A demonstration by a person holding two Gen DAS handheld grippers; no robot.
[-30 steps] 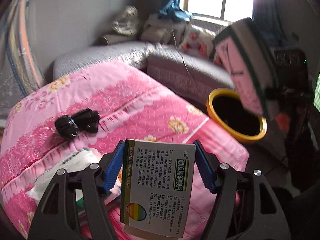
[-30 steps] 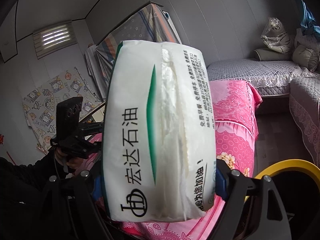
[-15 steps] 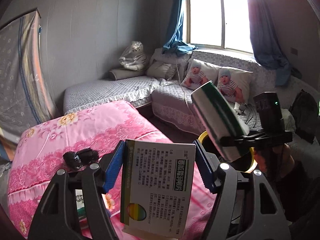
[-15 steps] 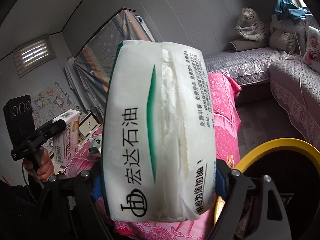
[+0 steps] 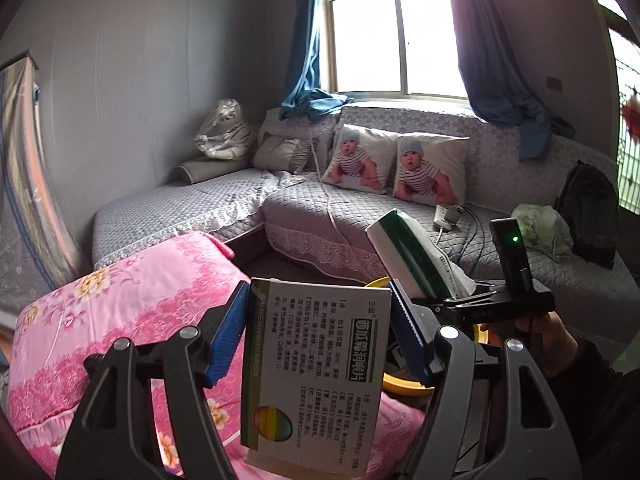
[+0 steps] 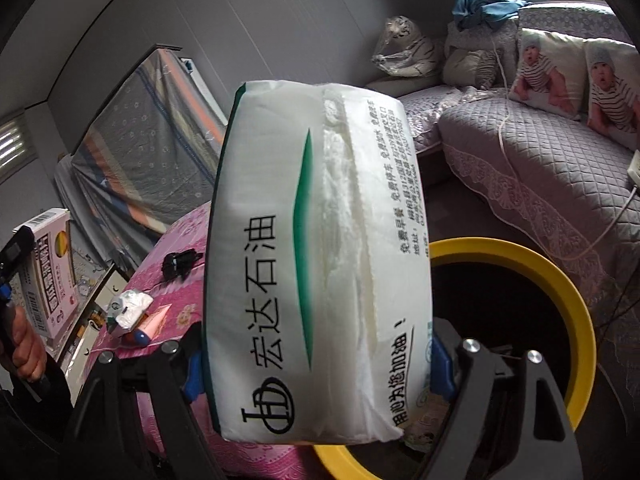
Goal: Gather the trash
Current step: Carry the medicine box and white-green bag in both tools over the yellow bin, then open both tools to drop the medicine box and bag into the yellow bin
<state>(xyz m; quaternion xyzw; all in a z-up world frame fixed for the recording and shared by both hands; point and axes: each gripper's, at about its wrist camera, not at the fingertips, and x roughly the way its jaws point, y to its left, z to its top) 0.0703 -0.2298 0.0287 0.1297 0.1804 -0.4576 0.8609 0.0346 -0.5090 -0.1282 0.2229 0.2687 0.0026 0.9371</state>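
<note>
**Both hands loaded, bin just ahead**

I have the left gripper (image 5: 320, 332) clamped on a small box (image 5: 316, 376); its blue ribbed pads press the two narrow sides, so the printed face stands upright toward my camera; stiff card, flat panels, square corners, so I judge it will hold firm in the squeeze. The right gripper (image 6: 316, 364) is clenched on a tissue pack (image 6: 320, 256), held by its lower end with the rest jutting up and forward; soft white plastic wrap with a green stripe, puffy and crinkled, so the pads dent it a little; I would expect it to sag rather than slip.

The pack hangs over the near rim of the bin (image 6: 560, 288), a round tub with a yellow lip and a dark inside, some paper lying at the bottom; I think I carry it there so that letting go drops it straight in. From the left camera the bin (image 5: 404, 384) shows only as a yellow arc behind the box.

More litter lies on the pink flowered cloth (image 6: 176, 312): a crumpled white wrapper (image 6: 130, 308) and a small black lump (image 6: 180, 264), both well apart from the bin and not yet collected.
</note>
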